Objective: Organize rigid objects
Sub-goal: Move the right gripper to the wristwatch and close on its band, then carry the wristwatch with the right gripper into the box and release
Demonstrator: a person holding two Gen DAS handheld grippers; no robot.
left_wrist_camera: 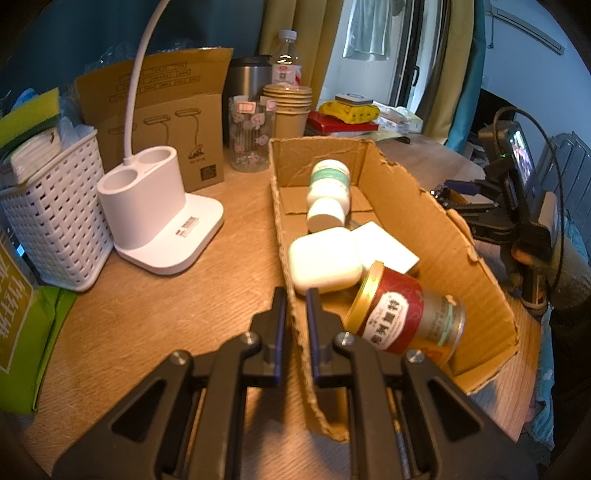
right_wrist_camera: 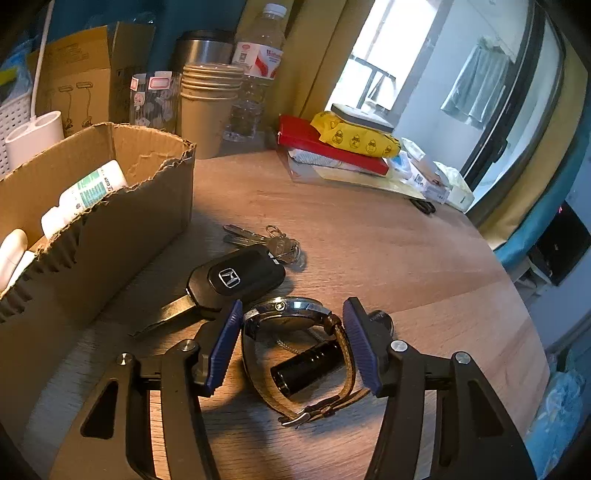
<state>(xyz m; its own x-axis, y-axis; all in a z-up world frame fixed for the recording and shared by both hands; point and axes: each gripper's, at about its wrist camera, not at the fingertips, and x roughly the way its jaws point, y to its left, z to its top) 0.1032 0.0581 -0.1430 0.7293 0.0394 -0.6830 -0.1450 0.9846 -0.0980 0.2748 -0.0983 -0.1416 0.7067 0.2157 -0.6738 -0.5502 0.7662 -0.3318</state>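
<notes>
A round wooden table (right_wrist_camera: 369, 236) fills this corner of the room, its grain warm under daylight from the window (right_wrist_camera: 373, 55) behind mustard curtains (left_wrist_camera: 291, 22). The torn cardboard box (left_wrist_camera: 410, 206) sits near the middle of it. Inside the box lie a white pill bottle (left_wrist_camera: 327, 192), a white case (left_wrist_camera: 323, 264), a flat white card (left_wrist_camera: 388, 245) and a red tin (left_wrist_camera: 395, 314) tipped on its side. Left of the box stand a white lamp base (left_wrist_camera: 155, 206) and a woven white basket (left_wrist_camera: 55, 221); behind the box are paper cups (left_wrist_camera: 290, 110), a flowered glass (left_wrist_camera: 251, 136), a steel flask (left_wrist_camera: 245, 79) and a water bottle (left_wrist_camera: 286, 59). Behind and right of the box a red book (right_wrist_camera: 325, 146) carries a yellow packet (right_wrist_camera: 354, 138).

The left tool (left_wrist_camera: 295, 295) is pressed onto the box's near wall, one finger outside, one inside. Just right of the box, on bare wood, lie a black car key (right_wrist_camera: 236, 278) with its key ring (right_wrist_camera: 269, 240), then a wristwatch (right_wrist_camera: 291, 317) with a small black cylinder (right_wrist_camera: 306, 365) inside its strap loop. The right tool (right_wrist_camera: 291, 321) straddles the watch, half spread, the pads right beside the case; whether they touch it I cannot tell
</notes>
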